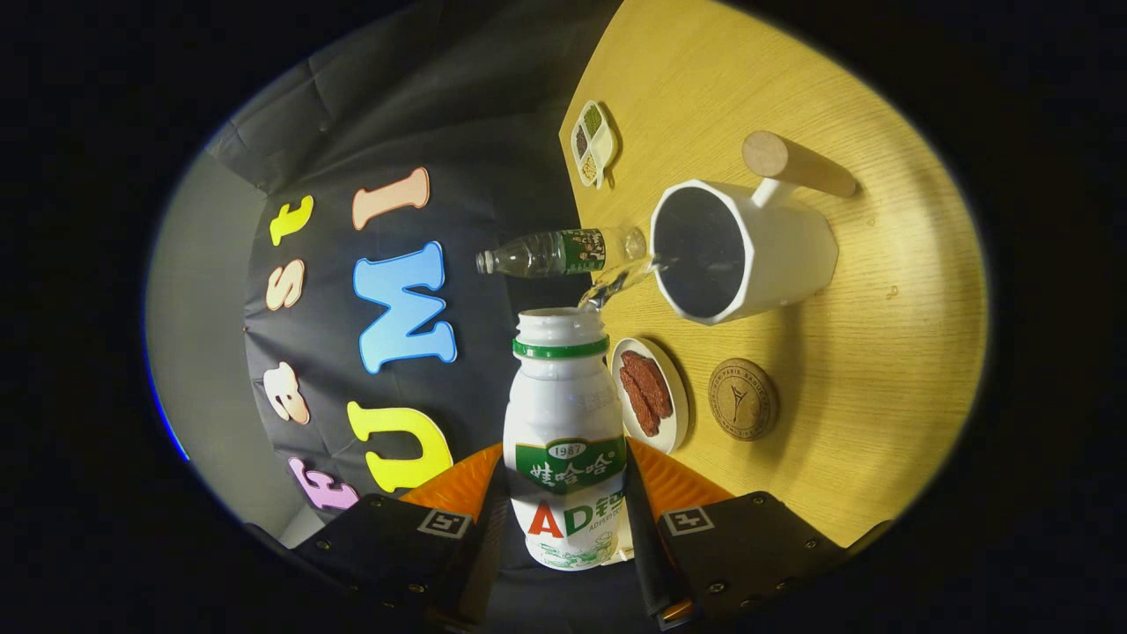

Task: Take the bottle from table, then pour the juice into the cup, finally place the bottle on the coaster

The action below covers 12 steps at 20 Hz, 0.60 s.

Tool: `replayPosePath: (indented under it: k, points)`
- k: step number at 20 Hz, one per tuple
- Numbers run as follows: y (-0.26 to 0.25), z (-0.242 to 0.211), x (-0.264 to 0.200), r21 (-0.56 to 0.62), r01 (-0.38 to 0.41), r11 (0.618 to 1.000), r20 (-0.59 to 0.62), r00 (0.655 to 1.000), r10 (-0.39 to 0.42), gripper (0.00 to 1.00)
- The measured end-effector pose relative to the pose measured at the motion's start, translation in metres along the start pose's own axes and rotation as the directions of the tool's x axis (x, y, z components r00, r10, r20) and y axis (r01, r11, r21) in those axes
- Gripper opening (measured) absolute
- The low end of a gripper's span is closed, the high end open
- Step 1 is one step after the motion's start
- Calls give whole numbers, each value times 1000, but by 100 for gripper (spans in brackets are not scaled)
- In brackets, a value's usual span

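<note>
Gripper [563, 528] clamped on white bottle [563, 431], both fingers pressed against its sides, bottle tipped toward the cup. Clear stream [616, 286] leaves the bottle mouth at 1 o'clock and reaches the rim of the white cup [748, 251]. Cup sits on the wood table [880, 370]. Coaster [742, 399] at 2 o'clock from the bottle, bare. Small plate [651, 394] with brown pieces just beside the bottle neck. Clear plastic bottle [550, 254] beyond, probably upright, hard to tell. Divided dish [592, 143] further off.

Table [880, 423]: light wood.
On it: white cup [748, 251], round coaster [742, 398], plate of reddish food [651, 394], far sectioned dish [592, 143], clear bottle [555, 252].
</note>
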<state>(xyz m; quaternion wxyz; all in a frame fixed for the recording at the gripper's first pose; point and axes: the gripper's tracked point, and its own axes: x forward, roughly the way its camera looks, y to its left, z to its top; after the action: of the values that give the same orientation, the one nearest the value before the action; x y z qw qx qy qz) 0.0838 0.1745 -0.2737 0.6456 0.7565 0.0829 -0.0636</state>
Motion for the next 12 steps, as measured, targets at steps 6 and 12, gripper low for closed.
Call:
replayPosePath:
  k: [6, 12]
  points:
    - [2, 0, 0, 16, -6, 1000, 6, 1000, 6, 64]
    - [3, 0, 1, 31, -14, 999, 8, 1000, 14, 64]
